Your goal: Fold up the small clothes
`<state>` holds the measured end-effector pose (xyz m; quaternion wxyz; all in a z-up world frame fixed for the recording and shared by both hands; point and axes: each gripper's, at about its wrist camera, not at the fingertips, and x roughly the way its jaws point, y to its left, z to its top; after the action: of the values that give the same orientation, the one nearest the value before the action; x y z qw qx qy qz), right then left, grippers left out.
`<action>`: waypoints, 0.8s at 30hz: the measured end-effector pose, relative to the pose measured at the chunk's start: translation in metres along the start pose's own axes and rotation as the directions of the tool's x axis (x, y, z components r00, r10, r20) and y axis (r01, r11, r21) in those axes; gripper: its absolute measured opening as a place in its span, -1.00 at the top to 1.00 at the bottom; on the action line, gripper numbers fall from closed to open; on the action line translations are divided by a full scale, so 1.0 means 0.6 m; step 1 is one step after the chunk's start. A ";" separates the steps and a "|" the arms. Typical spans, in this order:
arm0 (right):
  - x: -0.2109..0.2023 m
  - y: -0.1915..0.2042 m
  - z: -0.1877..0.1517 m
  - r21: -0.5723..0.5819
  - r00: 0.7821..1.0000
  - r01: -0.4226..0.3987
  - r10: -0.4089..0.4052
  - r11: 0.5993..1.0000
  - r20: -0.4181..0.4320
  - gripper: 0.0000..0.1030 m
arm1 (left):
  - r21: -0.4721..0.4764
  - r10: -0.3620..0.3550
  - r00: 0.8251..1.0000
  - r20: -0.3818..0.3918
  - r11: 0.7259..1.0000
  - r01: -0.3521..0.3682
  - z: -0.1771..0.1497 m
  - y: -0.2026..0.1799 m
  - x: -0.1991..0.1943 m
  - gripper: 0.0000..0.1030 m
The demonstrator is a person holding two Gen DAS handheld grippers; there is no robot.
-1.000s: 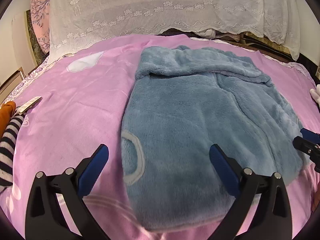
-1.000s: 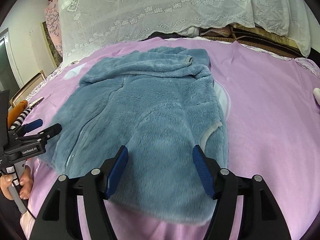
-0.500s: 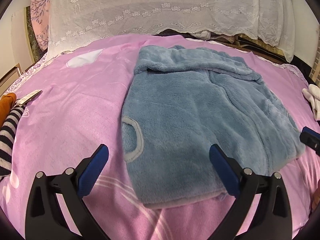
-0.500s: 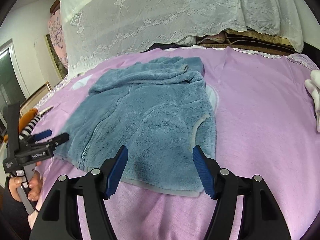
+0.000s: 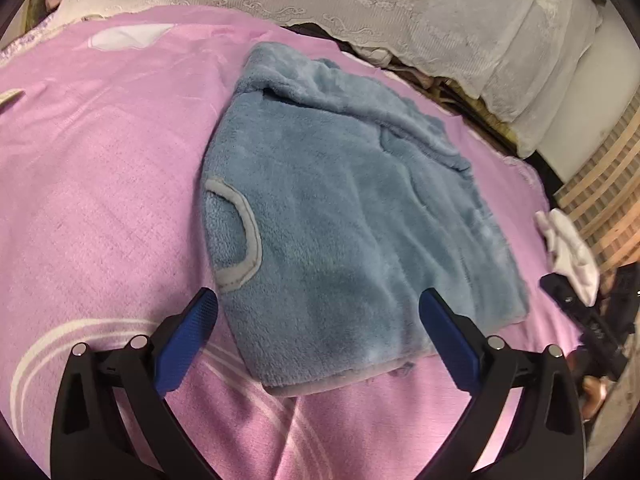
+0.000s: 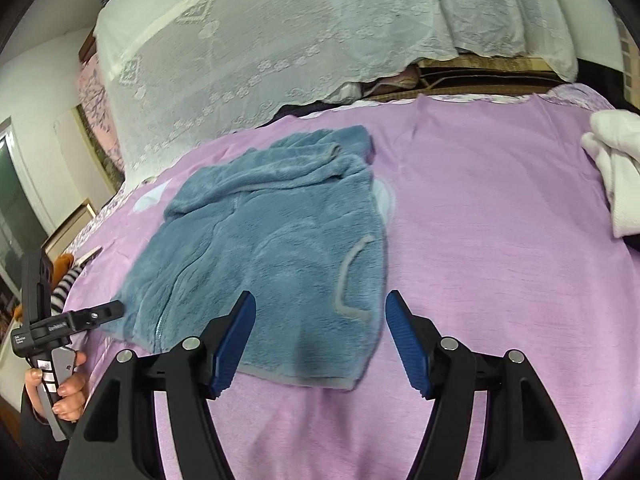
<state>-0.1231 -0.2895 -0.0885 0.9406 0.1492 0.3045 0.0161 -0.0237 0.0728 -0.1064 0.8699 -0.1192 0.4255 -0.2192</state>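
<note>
A small blue fleece vest lies flat on the pink bed cover, hood at the far end, grey-trimmed armhole at its left side. It also shows in the right wrist view. My left gripper is open and empty, hovering over the vest's near hem. My right gripper is open and empty above the near hem by the right armhole. The left gripper also shows at the left edge of the right wrist view, near the vest's left corner.
A white folded cloth lies at the right of the bed; it also shows in the left wrist view. A white lace cover drapes the pile behind the bed. Striped and orange clothes lie at the left edge.
Both grippers have pulled back and up from the vest, which now looks smaller and farther. The left view has swung to the right. Both stay open.
</note>
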 end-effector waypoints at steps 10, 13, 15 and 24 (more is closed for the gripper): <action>0.010 -0.029 0.000 0.068 1.000 0.003 -0.001 0.998 -0.027 -0.32 | 0.044 -0.028 0.999 -0.033 0.999 0.029 0.007 -0.012 0.011 -0.91; 0.011 -0.024 -0.001 0.050 1.000 0.002 -0.001 0.999 -0.029 -0.32 | 0.063 0.110 0.994 -0.004 0.992 -0.110 0.006 -0.015 0.017 -0.91; 0.018 -0.020 -0.003 0.037 0.999 0.011 -0.010 0.999 -0.046 -0.32 | 0.076 0.121 0.993 -0.010 0.990 -0.120 0.005 -0.017 0.019 -0.91; 0.024 -0.011 0.024 0.020 0.999 -0.006 0.007 1.000 -0.046 -0.32 | 0.127 0.182 0.983 0.030 0.975 -0.184 0.023 -0.018 -0.009 -0.91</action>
<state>-0.1033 -0.2978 -0.0873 0.9318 0.1591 0.3257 0.0195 -0.0187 0.0665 -0.0899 0.8960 -0.0249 0.4118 -0.1640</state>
